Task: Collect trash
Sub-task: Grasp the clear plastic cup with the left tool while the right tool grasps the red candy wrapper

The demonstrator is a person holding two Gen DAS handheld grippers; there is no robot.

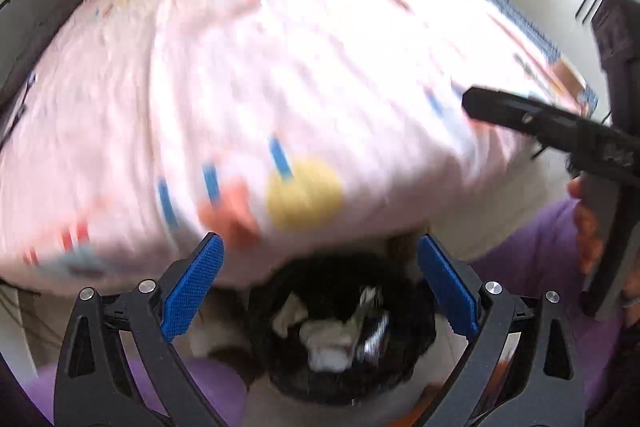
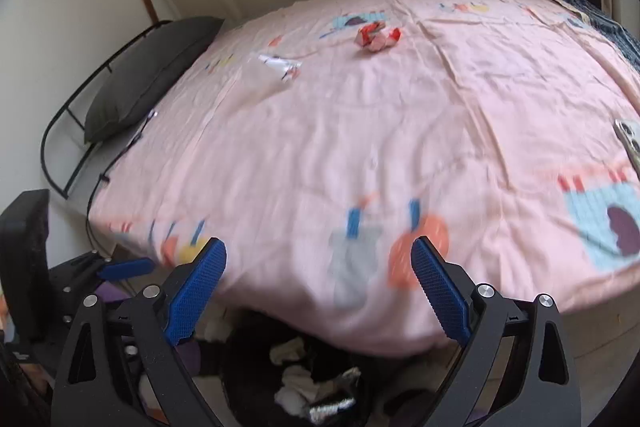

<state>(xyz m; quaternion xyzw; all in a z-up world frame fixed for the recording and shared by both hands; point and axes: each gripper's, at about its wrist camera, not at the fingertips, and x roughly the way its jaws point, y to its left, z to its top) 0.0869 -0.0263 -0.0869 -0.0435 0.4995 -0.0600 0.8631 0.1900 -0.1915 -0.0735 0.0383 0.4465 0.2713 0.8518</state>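
Below the bed's near edge, we're hovering the left gripper [image 1: 320, 283] and right gripper [image 2: 318, 287], both released and empty, over the trash bin [image 1: 340, 383]; the red wrapper [image 2: 378, 35] and white wrapper [image 2: 280, 65] are lying toward the far edge, risking getting missed on a long reach.

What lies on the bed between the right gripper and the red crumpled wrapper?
Only bare pink bedsheet, as the right wrist view shows. The right gripper, jaws open, is far from the red wrapper; a white wrapper lies left of that line.

The left gripper [image 1: 320, 291] is hanging with jaws wide apart, nothing between them. Directly below it, a black bin [image 1: 416, 359] is holding crumpled trash [image 1: 328, 343]; ahead, a pink bedspread [image 1: 280, 67] is lying blurred.
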